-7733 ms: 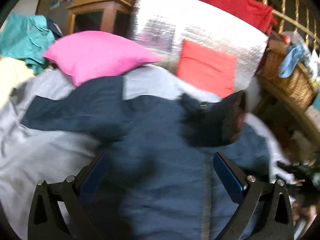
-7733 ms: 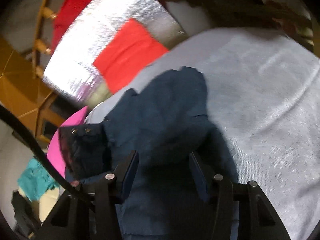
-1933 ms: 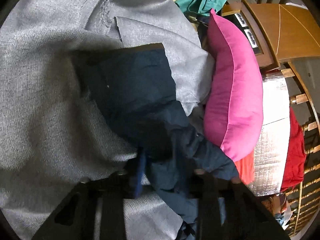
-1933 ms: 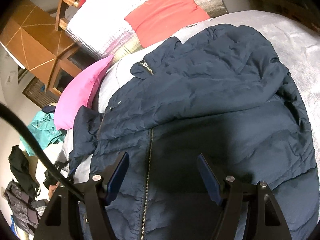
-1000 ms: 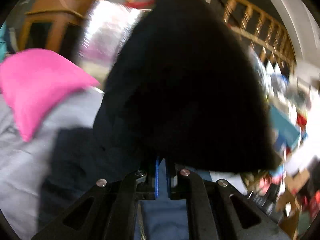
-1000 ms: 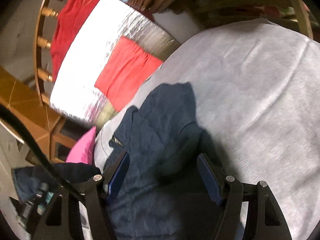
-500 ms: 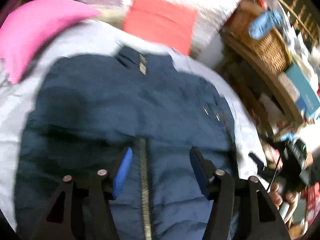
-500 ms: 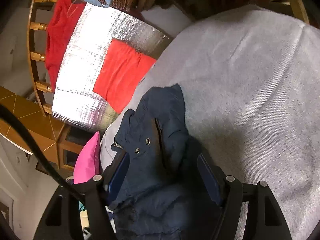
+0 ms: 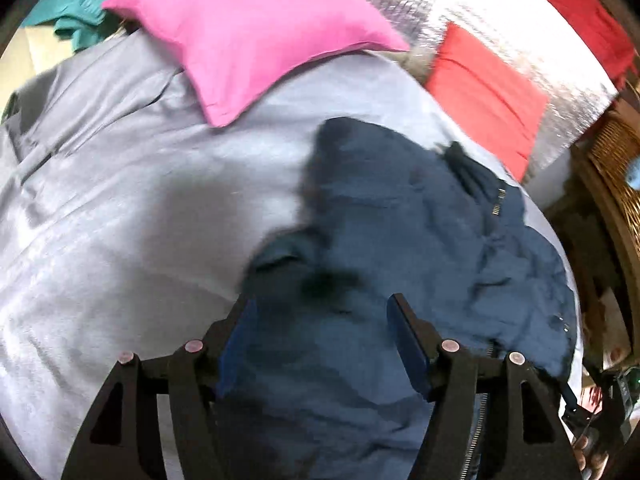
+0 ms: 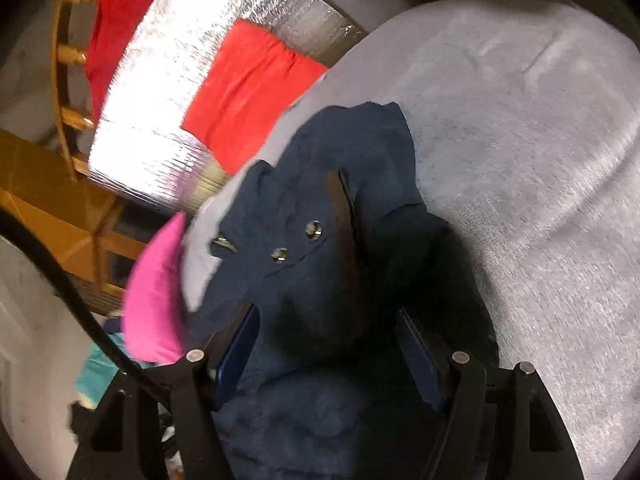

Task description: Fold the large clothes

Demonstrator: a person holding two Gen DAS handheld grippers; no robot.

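Note:
A navy padded jacket lies on a grey bed sheet, its collar and zip toward the far right. My left gripper is open just above the jacket's left part, holding nothing. In the right wrist view the jacket shows a folded-in flap with two metal snaps. My right gripper is open over the jacket's dark folds, holding nothing. The sheet lies bare to its right.
A pink pillow rests at the head of the bed. A silver foil panel with a red cloth stands behind. A wicker basket is at the right. A wooden cabinet stands at the left.
The left gripper let go of the lifted jacket part, opened and swung left over the jacket's left side. The right gripper stayed open, shifting slightly over the jacket.

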